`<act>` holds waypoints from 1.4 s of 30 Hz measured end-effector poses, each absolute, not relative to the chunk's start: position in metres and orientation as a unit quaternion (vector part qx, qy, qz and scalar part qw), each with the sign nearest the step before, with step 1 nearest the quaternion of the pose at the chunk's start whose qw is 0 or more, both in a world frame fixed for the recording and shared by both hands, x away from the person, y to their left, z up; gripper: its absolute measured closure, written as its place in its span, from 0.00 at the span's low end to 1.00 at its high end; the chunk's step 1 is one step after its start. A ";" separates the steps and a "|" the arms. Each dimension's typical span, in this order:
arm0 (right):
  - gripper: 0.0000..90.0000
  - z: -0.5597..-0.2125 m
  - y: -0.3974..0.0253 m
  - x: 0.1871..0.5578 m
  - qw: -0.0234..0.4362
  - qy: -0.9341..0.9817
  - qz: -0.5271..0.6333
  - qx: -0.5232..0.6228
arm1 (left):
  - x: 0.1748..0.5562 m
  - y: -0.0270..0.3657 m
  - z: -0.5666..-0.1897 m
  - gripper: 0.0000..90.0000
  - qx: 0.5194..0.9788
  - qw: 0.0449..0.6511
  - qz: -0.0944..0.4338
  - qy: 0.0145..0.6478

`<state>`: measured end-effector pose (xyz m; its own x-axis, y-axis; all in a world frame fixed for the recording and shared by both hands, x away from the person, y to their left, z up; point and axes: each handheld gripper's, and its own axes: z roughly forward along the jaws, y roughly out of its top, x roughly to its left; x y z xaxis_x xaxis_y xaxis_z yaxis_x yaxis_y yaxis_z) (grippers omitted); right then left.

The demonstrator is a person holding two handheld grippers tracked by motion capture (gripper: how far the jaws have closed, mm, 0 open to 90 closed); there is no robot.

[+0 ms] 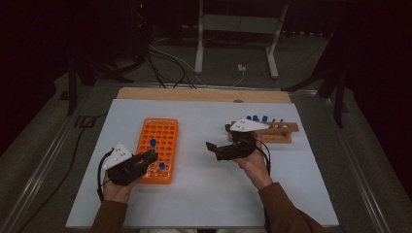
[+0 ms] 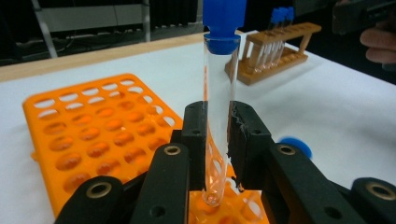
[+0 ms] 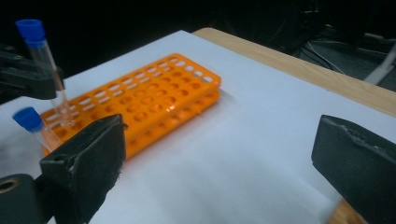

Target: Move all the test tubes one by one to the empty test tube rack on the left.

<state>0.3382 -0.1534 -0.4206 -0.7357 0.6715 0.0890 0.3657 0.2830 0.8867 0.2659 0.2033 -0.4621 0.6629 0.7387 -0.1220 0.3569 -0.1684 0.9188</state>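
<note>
Seating the clear glass, blue-capped test tube (image 2: 218,112), clenched upright by the left gripper (image 2: 218,140) with its base in a near-edge hole of the orange plastic perforated rack (image 2: 100,135), is best done plumb, while the right gripper (image 3: 219,154), released, is kept at three o'clock.

I can read no text, label or number anywhere from here. The racks and tube caps I see carry no markings.
</note>
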 end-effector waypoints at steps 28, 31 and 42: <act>0.04 -0.433 -0.206 0.326 0.164 0.762 0.510 0.364 | 0.248 0.197 -0.489 0.87 0.792 0.458 0.169 0.366; 0.04 -0.434 -0.207 0.326 0.165 0.761 0.511 0.365 | 0.248 0.196 -0.489 0.87 0.796 0.452 0.172 0.364; 0.04 -0.437 -0.211 0.326 0.169 0.760 0.509 0.369 | 0.248 0.191 -0.493 0.87 0.809 0.433 0.179 0.355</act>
